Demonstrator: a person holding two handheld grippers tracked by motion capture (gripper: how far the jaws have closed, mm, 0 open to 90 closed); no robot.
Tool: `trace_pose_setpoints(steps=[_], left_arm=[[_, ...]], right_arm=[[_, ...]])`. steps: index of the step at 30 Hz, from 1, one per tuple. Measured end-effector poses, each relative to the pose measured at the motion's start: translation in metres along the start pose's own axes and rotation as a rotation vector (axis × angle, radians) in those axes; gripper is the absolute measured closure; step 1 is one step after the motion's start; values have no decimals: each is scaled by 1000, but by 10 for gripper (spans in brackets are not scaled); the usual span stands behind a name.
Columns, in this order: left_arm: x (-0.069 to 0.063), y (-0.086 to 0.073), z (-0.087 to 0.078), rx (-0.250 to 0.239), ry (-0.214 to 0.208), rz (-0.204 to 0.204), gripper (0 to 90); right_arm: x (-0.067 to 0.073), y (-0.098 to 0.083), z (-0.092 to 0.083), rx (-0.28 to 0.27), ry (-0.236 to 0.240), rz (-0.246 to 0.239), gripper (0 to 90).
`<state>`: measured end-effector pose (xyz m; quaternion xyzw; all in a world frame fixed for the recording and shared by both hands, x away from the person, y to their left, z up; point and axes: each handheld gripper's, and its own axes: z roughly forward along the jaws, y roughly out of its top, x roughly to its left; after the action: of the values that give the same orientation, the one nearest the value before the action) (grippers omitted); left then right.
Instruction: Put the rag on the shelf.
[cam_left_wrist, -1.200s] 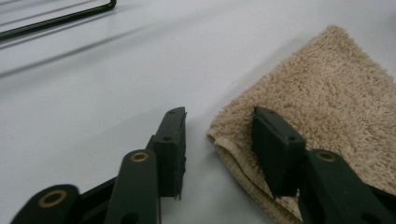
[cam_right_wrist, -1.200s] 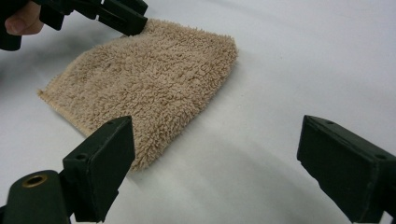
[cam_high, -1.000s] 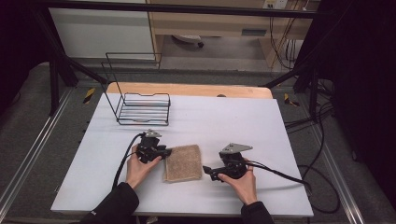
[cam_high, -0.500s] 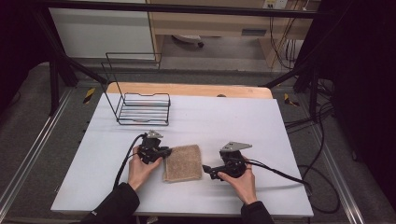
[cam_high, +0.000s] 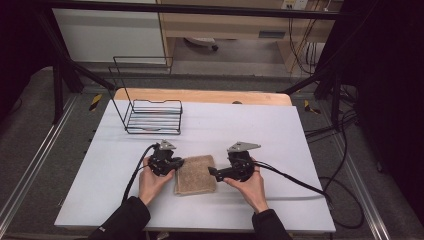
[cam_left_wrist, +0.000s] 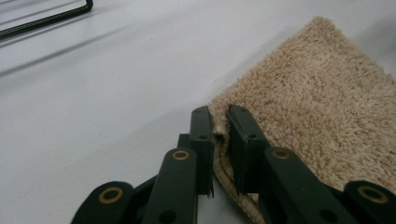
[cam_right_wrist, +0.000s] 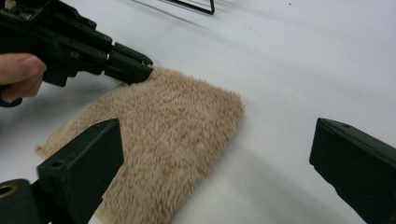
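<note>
Since the earlier frames the right gripper (cam_high: 214, 173) has drawn back a little from the folded beige terry towel (cam_high: 195, 174), and its jaws have just been opening; they now stand wide apart with nothing between them, the towel's right edge lying just ahead of and beside them on the table. Meanwhile the left gripper (cam_high: 181, 162) has kept its place, and its jaws have just been closing: in the left gripper view they are narrow, pinching the towel's (cam_left_wrist: 322, 107) hemmed edge near a corner between the two black pads (cam_left_wrist: 201, 135). From the right gripper view, the left gripper (cam_right_wrist: 140, 67) bites the far corner of the towel (cam_right_wrist: 163, 140), with a thumb resting on its body. That towel lies flat near the front middle of the white table (cam_high: 275, 130), between the two hands. Farther back, on the left part of the table, stands a black wire rack (cam_high: 150, 112), well apart from the towel. Black cables trail from each gripper toward the table edges.
</note>
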<state>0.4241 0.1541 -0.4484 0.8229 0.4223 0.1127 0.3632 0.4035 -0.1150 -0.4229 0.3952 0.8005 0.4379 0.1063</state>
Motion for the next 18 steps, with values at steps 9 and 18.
trace_pose_setpoints(steps=[9, 18], left_arm=[[2, 0, 0, -1, -9, 7, 797], [2, 0, 0, -3, -13, 4, 795]], right_arm=[[-9, 19, 28, 44, -37, 30, 217], [-13, 18, 41, 98, -46, 22, 465]])
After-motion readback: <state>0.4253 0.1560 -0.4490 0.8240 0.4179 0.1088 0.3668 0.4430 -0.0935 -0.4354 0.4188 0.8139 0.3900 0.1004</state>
